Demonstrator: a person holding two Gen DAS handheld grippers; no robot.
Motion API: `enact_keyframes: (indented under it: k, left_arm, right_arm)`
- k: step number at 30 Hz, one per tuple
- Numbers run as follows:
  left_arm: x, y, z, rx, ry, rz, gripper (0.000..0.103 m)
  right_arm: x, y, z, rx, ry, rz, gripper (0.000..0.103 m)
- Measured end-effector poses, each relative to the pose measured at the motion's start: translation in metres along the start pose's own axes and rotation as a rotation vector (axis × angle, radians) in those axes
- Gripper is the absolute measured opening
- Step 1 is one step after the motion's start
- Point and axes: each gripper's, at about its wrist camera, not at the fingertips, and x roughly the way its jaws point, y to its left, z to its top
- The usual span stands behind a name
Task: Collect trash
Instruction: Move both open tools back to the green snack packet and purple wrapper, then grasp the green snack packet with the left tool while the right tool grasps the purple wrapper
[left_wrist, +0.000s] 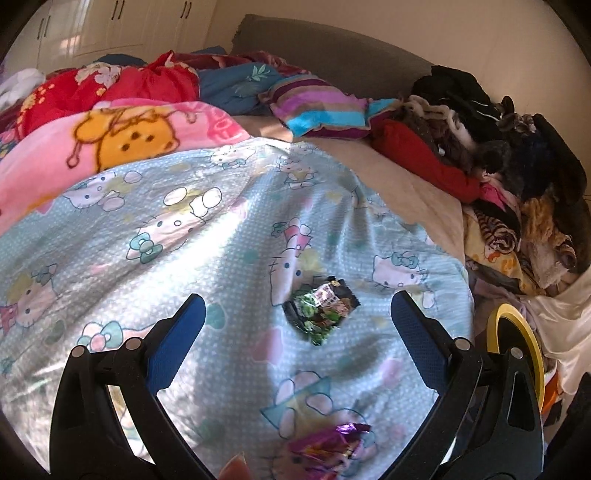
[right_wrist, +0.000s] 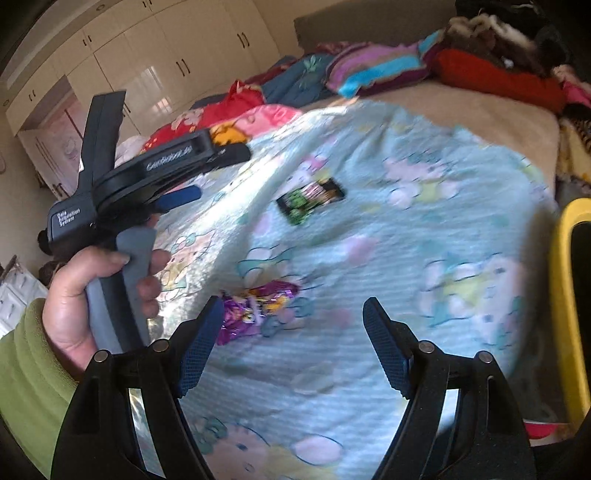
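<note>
Reading "Data Acquisition System" on left gripper (right_wrist: 207, 173), both jaws wide, empty, right gripper (right_wrist: 291, 347) above purple wrapper (right_wrist: 255, 306)

A dark green-and-black snack wrapper (left_wrist: 320, 310) is lying flat on the cartoon-print blanket (left_wrist: 184, 236); a crumpled purple foil wrapper (left_wrist: 332, 448) (shiny, creased) is lying nearer.

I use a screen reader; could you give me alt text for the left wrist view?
Open left gripper hovers over a black-green wrapper on a blue cartoon-print blanket, jaws empty. A purple wrapper lies nearer; clothes are piled at right.
</note>
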Motion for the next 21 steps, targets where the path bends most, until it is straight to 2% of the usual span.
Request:
enact_keyframes:
  k: [4, 7, 10, 13, 14, 15, 20, 21]
  left_arm:
    - [0.018, 0.008, 0.002, 0.000, 0.042, -0.024, 0.080]
    - [0.033, 0.009, 0.001, 0.008, 0.077, -0.055, 0.070]
    - [0.047, 0.007, -0.002, 0.016, 0.106, -0.075, 0.068]
    - [0.060, 0.007, -0.004, 0.002, 0.133, -0.107, 0.064]
    - [0.065, 0.007, -0.005, -0.005, 0.141, -0.113, 0.064]
    - [0.070, 0.006, -0.006, -0.012, 0.151, -0.119, 0.063]
    - [0.088, 0.000, -0.010, -0.023, 0.182, -0.134, 0.059]
    - [0.090, -0.001, -0.011, -0.023, 0.187, -0.134, 0.055]
  right_arm:
    - [0.023, 0.004, 0.005, 0.041, 0.031, 0.004, 0.073]
    - [0.040, 0.001, 0.010, 0.095, 0.064, 0.022, 0.064]
    - [0.057, -0.005, 0.010, 0.145, 0.107, 0.023, 0.055]
    - [0.066, -0.011, 0.007, 0.188, 0.143, 0.058, 0.039]
    - [0.068, -0.011, 0.006, 0.188, 0.149, 0.071, 0.028]
    - [0.068, -0.011, 0.005, 0.181, 0.152, 0.084, 0.020]
    - [0.050, -0.012, -0.003, 0.119, 0.125, 0.086, 0.013]
    - [0.046, -0.013, -0.004, 0.105, 0.115, 0.082, 0.012]
